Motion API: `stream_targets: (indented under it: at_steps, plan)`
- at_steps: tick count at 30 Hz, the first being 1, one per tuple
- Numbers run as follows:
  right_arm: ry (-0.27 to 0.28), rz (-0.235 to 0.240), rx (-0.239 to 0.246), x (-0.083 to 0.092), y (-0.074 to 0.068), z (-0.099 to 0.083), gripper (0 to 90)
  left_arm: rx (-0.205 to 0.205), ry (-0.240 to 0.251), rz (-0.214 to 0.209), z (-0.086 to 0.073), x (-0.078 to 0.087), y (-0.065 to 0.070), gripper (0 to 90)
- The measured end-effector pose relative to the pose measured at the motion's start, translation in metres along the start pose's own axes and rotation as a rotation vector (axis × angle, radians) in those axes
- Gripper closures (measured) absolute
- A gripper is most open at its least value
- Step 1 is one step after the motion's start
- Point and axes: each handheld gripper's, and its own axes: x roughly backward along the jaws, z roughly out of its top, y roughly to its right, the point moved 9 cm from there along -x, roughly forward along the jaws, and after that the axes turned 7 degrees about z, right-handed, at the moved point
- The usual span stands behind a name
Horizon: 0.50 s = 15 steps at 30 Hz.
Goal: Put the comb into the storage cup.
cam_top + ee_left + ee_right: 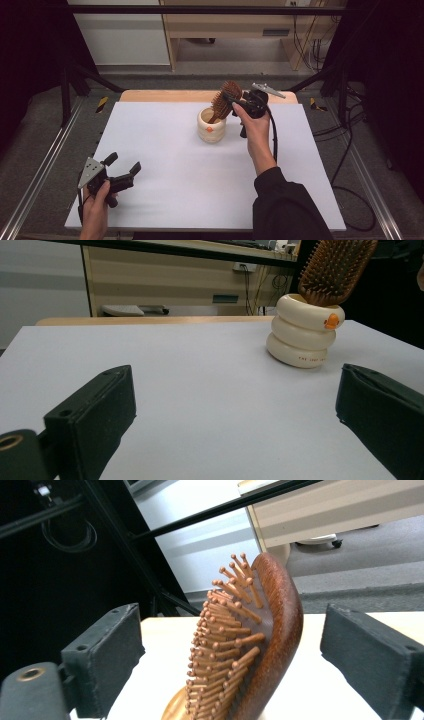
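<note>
- Hairbrush (226, 100): wooden, brown, w/ peg bristles; stands handle-down in the cup (211, 126), head sticking up & leaning toward the right gripper. In left gripper view the head (334, 269) rises out of the cup's mouth, bristles facing the camera.
- Cup: cream, shaped like three stacked rings, small orange mark on the front (331, 321); sits upright on the white board, toward the far edge, a bit right of centre.
- Right gripper (239, 98): held up at the brush head, above & just right of the cup. Right gripper view: brush head (260, 645) sits between the two black pads (107, 655), gap on both sides, so pads aren't pressing it (jaws stand wide, nothing clamped). The brush rests in the cup on its own.
- Right hand (254, 125): wraps the gripper's handle, dark sleeve coming in from bottom of the high view; black cable trails down along the forearm.
- Left gripper (123, 165): near the front-left corner of the board, well apart from cup & brush; jaws spread wide, nothing between them, just bare board (left gripper view). Grey three-cornered plate on top.
- Left hand (97, 200): holds that gripper low over the board.
- White board (165, 165): covers the table (150, 95); a strip of its wood shows at the far edge.
</note>
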Motion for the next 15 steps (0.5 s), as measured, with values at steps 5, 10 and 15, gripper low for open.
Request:
stream_targets:
  at_steps: [5,10,15]
  plan:
    - [-0.004,-0.014,0.034,0.006,-0.002,0.000,6.5,0.000,0.001,0.001,0.000,0.000,0.000,2.7]
    - [0.004,-0.011,0.038,0.012,-0.002,0.003,5.5,-0.001,0.000,0.003,0.000,0.000,0.000,2.6]
    - [0.011,0.000,0.052,0.019,-0.004,0.006,5.7,-0.001,0.000,0.004,0.000,0.000,-0.001,2.5]
